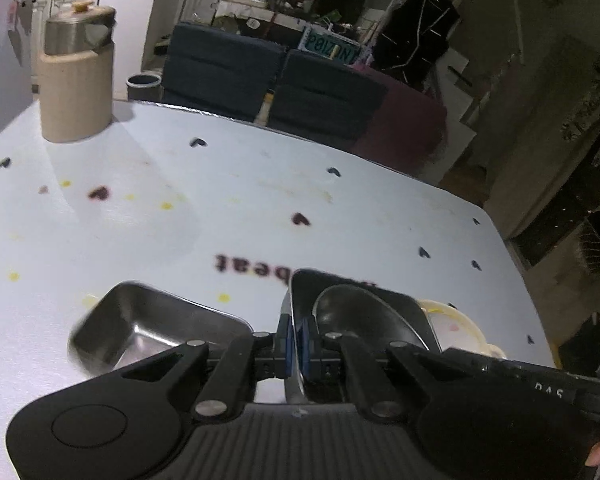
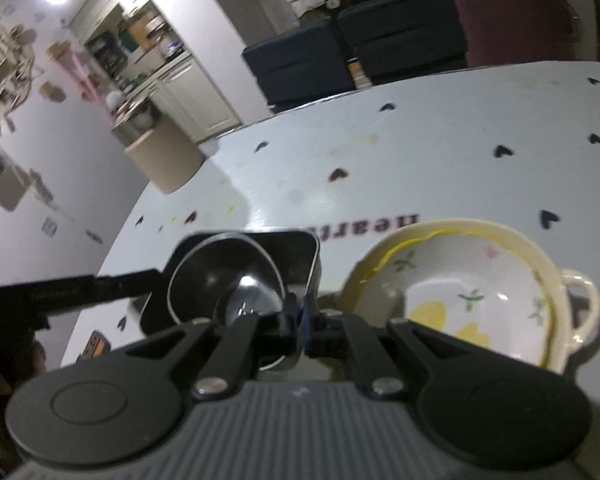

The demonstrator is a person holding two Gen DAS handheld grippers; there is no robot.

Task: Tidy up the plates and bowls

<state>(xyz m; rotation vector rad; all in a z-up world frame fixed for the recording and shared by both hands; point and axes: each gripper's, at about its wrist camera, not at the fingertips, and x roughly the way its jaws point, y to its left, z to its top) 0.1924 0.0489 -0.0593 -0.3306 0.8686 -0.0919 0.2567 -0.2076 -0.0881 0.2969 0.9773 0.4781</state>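
Steel square tray (image 1: 300,320), holding 1 round dark bowl (image 1: 360,320), sits on the white desk (image 1: 260,200); left gripper (image 1: 296,336) fingers clamp its near wall. Right gripper (image 2: 298,320) fingers are pressed together at the tray's rim; contact is unclear. A second steel tray (image 1: 148,324) lies left, floral bowl (image 2: 480,292) right.

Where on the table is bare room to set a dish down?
Bare: the wide stretch between the beige canister and the steel tray, and the far right corner. Crowded: the near edge, with the square tin, round bowl and floral bowl.
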